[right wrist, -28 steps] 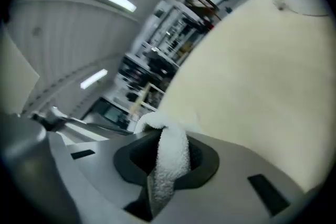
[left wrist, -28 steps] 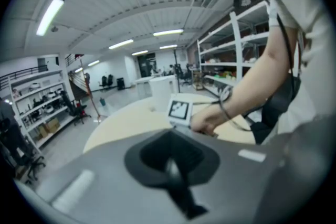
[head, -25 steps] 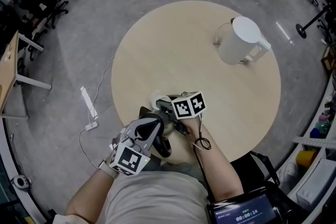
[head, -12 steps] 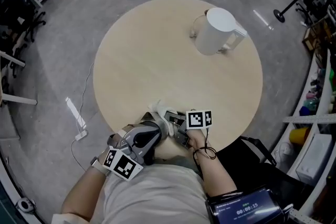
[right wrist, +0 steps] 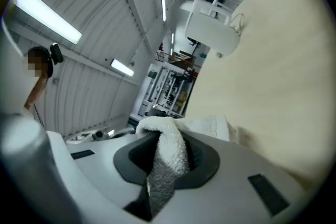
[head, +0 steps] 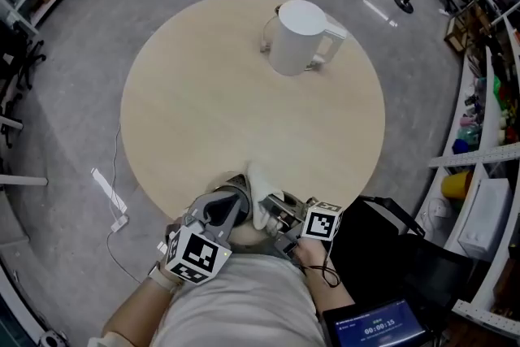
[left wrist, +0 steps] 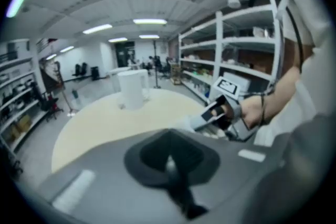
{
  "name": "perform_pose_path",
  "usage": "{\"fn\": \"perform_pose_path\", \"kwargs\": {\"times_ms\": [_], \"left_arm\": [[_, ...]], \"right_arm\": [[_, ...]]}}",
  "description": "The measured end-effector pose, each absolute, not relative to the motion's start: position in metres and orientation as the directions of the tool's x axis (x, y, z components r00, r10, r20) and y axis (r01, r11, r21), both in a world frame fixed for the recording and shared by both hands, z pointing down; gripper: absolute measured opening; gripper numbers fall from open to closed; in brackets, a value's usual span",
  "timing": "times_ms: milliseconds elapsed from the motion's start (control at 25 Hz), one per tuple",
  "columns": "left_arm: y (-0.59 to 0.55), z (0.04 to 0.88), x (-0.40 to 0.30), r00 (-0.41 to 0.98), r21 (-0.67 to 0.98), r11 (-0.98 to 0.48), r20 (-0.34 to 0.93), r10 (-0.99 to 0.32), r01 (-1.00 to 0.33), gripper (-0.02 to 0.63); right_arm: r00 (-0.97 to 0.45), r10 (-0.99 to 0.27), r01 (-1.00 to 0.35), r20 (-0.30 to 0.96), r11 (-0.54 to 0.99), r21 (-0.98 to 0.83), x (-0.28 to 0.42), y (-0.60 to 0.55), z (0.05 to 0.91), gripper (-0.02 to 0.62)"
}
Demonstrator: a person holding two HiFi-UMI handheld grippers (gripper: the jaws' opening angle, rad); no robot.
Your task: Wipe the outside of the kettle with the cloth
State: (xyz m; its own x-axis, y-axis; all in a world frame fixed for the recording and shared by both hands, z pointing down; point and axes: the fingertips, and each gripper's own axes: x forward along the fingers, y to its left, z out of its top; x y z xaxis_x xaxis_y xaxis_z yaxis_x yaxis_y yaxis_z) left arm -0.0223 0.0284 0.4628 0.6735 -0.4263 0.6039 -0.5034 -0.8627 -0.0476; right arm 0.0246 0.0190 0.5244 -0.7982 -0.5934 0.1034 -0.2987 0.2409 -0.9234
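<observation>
White kettle (head: 296, 36) stands on round table (head: 195, 101) beside shelving (left wrist: 231, 55). Right gripper (right wrist: 163, 165) clamps cloth (head: 260, 195); left gripper (left wrist: 170, 165) is closed and empty. Both hide the table's near edge.

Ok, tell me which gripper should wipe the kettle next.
Right. The right gripper is shut on the cloth; the left gripper is shut and empty. The kettle stands across the table.
</observation>
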Motion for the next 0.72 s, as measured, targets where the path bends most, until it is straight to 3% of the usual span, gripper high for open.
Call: {"fn": "perform_pose_path", "kwargs": {"times_ms": [80,240,280,440,480,560,600,720], "left_arm": [[0.028,0.465,-0.028,0.641,-0.077,-0.809,0.568,-0.516,-0.582,0.002],[0.025,0.467,-0.028,0.637,-0.113,-0.793,0.533,-0.557,-0.598,0.002],[0.024,0.467,-0.028,0.641,-0.104,-0.795,0.532,-0.553,-0.598,0.000],[0.025,0.465,-0.030,0.640,-0.094,-0.791,0.534,-0.553,-0.605,0.000],[0.025,0.464,-0.031,0.636,-0.092,-0.787,0.536,-0.555,-0.610,0.000],[0.025,0.464,-0.032,0.634,-0.089,-0.783,0.535,-0.559,-0.615,0.000],[0.025,0.464,-0.031,0.636,-0.087,-0.784,0.533,-0.558,-0.615,0.000],[0.025,0.462,-0.032,0.641,-0.084,-0.785,0.528,-0.557,-0.613,0.000]], "right_arm": [[-0.801,-0.588,-0.313,0.115,0.246,-0.917,0.015,-0.001,0.529,0.066],[-0.770,-0.453,-0.534,0.449,0.073,-0.842,0.017,-0.029,0.643,0.066],[-0.784,-0.426,-0.530,0.453,0.076,-0.845,0.013,-0.032,0.642,0.066],[-0.879,-0.473,-0.243,0.061,0.335,-0.910,-0.003,-0.044,0.529,0.066],[-0.880,-0.467,-0.245,0.091,0.282,-0.927,0.000,-0.044,0.552,0.066],[-0.863,-0.391,-0.384,0.319,0.097,-0.918,0.004,-0.039,0.634,0.066],[-0.860,-0.357,-0.416,0.364,0.078,-0.906,0.001,-0.038,0.645,0.066],[-0.913,-0.379,-0.285,0.152,0.322,-0.903,-0.016,-0.051,0.559,0.066]]}}
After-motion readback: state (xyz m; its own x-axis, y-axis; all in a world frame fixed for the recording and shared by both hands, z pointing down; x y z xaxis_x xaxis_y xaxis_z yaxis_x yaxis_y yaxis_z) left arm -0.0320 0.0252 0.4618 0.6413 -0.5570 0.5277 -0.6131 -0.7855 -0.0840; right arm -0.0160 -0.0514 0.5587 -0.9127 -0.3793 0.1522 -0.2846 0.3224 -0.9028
